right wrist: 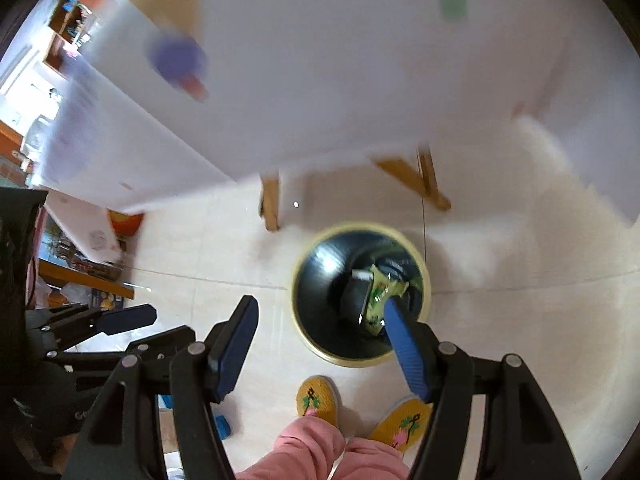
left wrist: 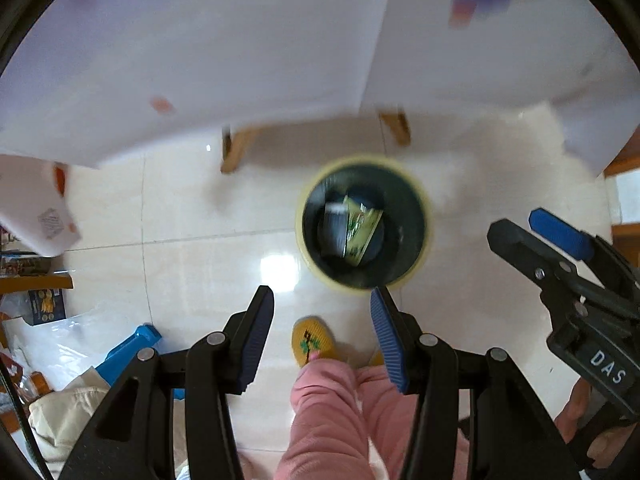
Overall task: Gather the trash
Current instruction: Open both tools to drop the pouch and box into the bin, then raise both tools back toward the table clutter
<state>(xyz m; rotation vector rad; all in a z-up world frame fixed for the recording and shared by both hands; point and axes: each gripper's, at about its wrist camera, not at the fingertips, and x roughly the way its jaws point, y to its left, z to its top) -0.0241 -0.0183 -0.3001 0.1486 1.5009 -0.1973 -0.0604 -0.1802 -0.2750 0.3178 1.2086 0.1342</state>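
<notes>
Ana: Trash, a green-and-white paper packet (left wrist: 362, 232) and a dark wrapper (left wrist: 334, 224), lies at the bottom of the round black bin with the pale yellow rim (left wrist: 424, 204). The bin stands on the shiny cream tile floor (left wrist: 180, 220), just in front of the white-covered desk (left wrist: 200, 60).

Ben: What are the tools doing?

Ana: The left tool (left wrist: 322, 332) is above the bin, spread, with nothing between its blue pads. The right tool (right wrist: 320, 350) is spread too, and empty.

Ben: What comes next?

Ana: I think more trash. A blurry purple thing (right wrist: 176, 60) sits on the desk behind the bin. Keep each tool spread wide, come down slowly, pinch firmly, then let go right over the bin.
</notes>
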